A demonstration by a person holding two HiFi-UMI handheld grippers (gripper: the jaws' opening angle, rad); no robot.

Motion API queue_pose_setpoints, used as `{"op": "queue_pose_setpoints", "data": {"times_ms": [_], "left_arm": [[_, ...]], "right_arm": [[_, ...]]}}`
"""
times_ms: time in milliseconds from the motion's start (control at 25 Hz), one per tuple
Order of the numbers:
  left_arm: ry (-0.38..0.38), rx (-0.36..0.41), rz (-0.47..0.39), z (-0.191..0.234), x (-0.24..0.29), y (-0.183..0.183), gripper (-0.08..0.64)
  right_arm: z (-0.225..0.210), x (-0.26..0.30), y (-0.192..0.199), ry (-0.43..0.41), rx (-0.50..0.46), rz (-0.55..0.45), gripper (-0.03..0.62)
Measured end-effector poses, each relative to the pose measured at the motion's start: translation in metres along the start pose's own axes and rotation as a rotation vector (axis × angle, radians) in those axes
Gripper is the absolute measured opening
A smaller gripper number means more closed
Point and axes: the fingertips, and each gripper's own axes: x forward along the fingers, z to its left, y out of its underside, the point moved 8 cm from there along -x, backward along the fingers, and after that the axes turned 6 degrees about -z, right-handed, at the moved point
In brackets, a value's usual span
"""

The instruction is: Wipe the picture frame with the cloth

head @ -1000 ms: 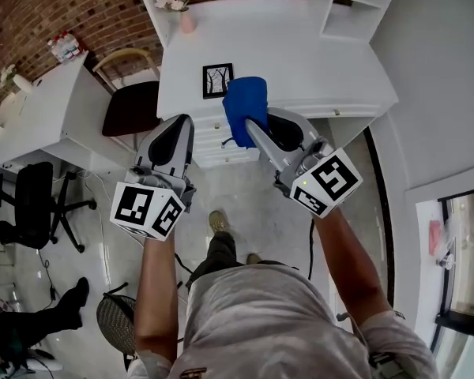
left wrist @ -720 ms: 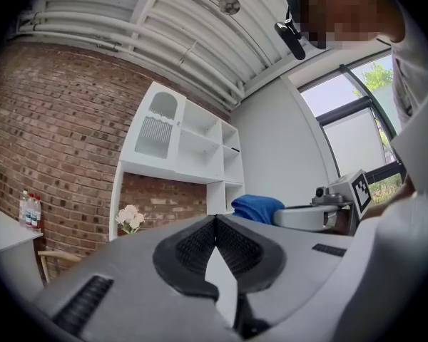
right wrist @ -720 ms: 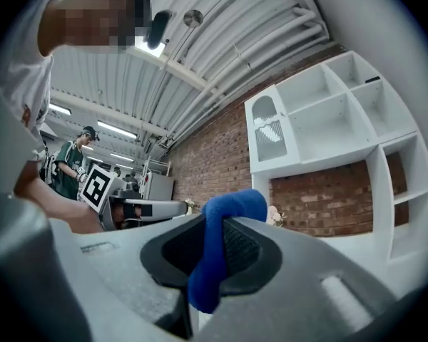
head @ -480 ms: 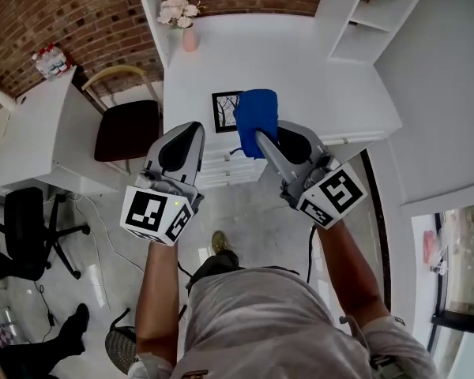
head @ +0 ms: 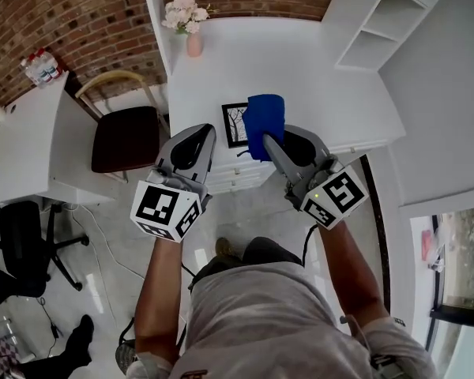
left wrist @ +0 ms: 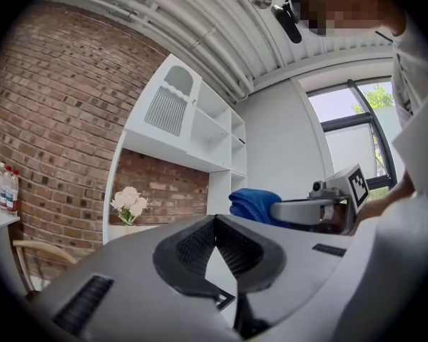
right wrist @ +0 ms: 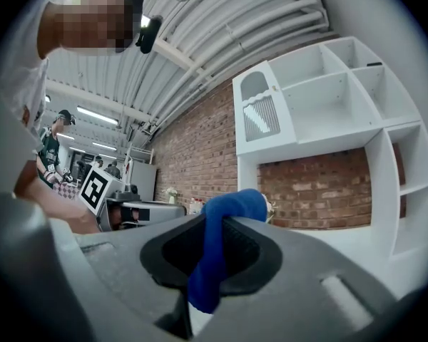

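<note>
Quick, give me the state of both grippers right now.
Left gripper: closed, nothing between its jaws.
Right gripper: closed on the blue cloth.

White desk [head: 316,77] against brick wall [head: 87,14]. Pink vase [head: 193,46] of pale flowers at desk's back left corner. White shelf unit [head: 373,24] on back right corner. Drawers [head: 241,177] under front edge. Chair [head: 125,136] with dark seat just left of desk. Second white table [head: 20,152] further left, bottles [head: 39,64] at its back edge. Black office chair [head: 22,239] by its front.
</note>
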Motion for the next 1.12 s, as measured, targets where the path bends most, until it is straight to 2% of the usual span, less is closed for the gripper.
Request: {"op": "queue_pose_setpoints", "data": {"times_ms": [600,880,1120], "left_arm": [[-0.054,-0.085,0.156,0.05,0.06,0.047,0.002],[-0.108,-0.112,0.299,0.069,0.099,0.085,0.008],[-0.159,-0.169,0.446,0.085,0.121,0.121,0.046]], "right_arm": [[-0.06,0.046,0.034,-0.022,-0.002,0.045,0.048],[-0.099,0.067,0.07,-0.054,0.054,0.105,0.048],[-0.119,0.088,0.103,-0.081,0.12,0.189,0.048]]}}
